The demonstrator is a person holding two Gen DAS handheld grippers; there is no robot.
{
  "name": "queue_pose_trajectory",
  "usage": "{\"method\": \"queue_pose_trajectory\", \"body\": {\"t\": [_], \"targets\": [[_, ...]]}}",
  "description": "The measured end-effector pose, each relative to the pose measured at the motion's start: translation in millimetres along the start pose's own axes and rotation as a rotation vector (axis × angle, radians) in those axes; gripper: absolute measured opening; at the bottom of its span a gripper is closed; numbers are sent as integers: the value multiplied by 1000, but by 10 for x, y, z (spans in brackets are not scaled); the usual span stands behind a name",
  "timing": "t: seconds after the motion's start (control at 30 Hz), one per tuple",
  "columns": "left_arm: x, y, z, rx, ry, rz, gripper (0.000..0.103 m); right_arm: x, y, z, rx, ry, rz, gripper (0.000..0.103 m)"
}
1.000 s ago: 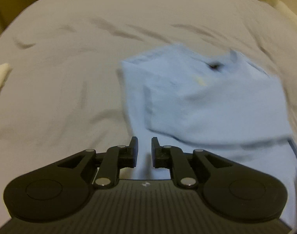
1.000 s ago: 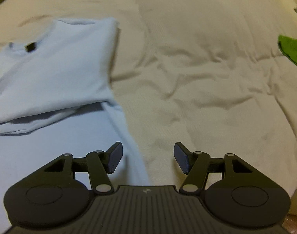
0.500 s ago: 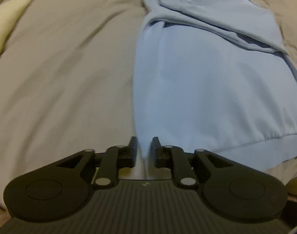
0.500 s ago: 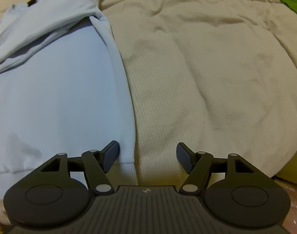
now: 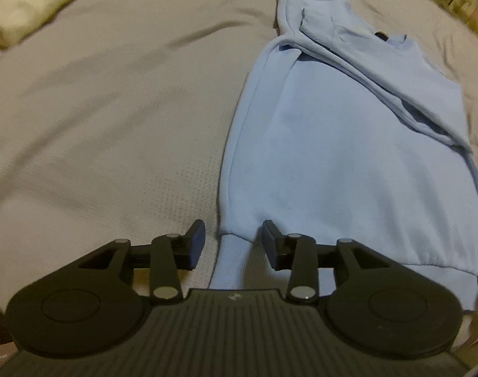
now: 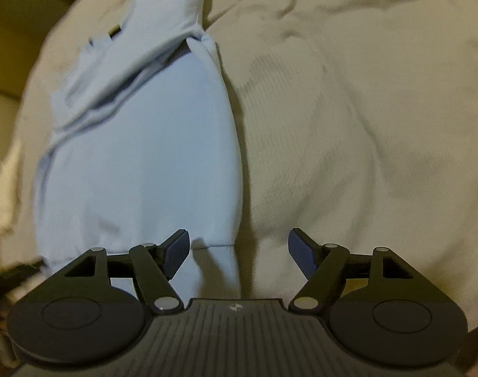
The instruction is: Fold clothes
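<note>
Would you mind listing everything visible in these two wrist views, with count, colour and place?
sweatshirt: one, light blue, flat on the bed, sleeves folded across its chest, hem toward the grippers.
bedspread: one, beige, textured, covering the bed beneath the sweatshirt.
cream cloth: one, pale yellow, far left corner of the bed in the left wrist view; what it is cannot be told.
boxes: blurred, pale, beyond the bed at the far right.
left gripper: one, black, open, straddling the sweatshirt's left hem corner.
right gripper: one, black, open, straddling the right hem corner.
</note>
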State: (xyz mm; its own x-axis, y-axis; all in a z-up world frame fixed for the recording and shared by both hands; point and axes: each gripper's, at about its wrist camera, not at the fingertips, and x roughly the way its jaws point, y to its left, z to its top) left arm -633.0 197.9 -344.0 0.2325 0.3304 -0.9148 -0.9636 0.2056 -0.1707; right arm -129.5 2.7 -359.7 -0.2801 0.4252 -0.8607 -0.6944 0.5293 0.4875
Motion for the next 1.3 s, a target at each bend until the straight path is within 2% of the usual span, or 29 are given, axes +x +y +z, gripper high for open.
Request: {"method": "queue_pose_trajectory", "body": {"t": [0.07,0.17,0.3,0.37,0.4,0.43,0.47,0.5,0.6,0.7,0.77,0.87,0.9,1.0,1.2,1.23,1.27,1.3], "targets": [[16,153,-49,-22,-29,-66,39,9,-42,-60,34,-37,65,74],[3,208,-143,-28,-91,-126,40,93,-70,-129,66,-85,137,73],[-16,277,-270,-35,-175,-204,40,284,-134,-185,31,-127,203,73],[-25,311,-333,-39,-217,-243,38,321,-173,-174,0,-149,245,66],[-30,329,-365,-41,-238,-262,38,331,-202,-166,-11,-156,266,52],[-35,346,-397,-42,-258,-282,27,340,-250,-159,-6,-158,279,37],[-39,363,-428,-44,-279,-301,9,350,-299,-152,-1,-159,292,30],[-44,380,-460,-46,-300,-320,9,354,-348,-145,5,-161,308,14],[-58,432,-555,-51,-363,-379,7,301,-451,-126,13,-175,367,12],[-355,284,-688,-4,-454,-378,7,96,-453,-141,-7,-230,427,11],[-520,181,-769,0,-460,-380,7,-108,-439,-161,-25,-271,451,10],[-718,22,-949,49,-492,-371,7,-434,-422,-221,-65,-325,449,10],[-704,17,-1029,35,-486,-372,7,-501,-462,-254,-71,-342,443,10],[-631,4,-1257,-8,-460,-357,7,-521,-651,-401,-37,-352,403,10],[-405,-38,-1651,-66,-391,-238,8,-148,-846,-737,19,-313,257,10],[-463,-98,-1670,-44,-388,-184,9,-138,-825,-771,21,-313,232,10],[-528,-161,-1687,-20,-385,-129,11,-192,-766,-818,1,-320,190,17],[-592,-224,-1703,4,-382,-74,13,-248,-701,-864,-24,-329,142,35]]}}
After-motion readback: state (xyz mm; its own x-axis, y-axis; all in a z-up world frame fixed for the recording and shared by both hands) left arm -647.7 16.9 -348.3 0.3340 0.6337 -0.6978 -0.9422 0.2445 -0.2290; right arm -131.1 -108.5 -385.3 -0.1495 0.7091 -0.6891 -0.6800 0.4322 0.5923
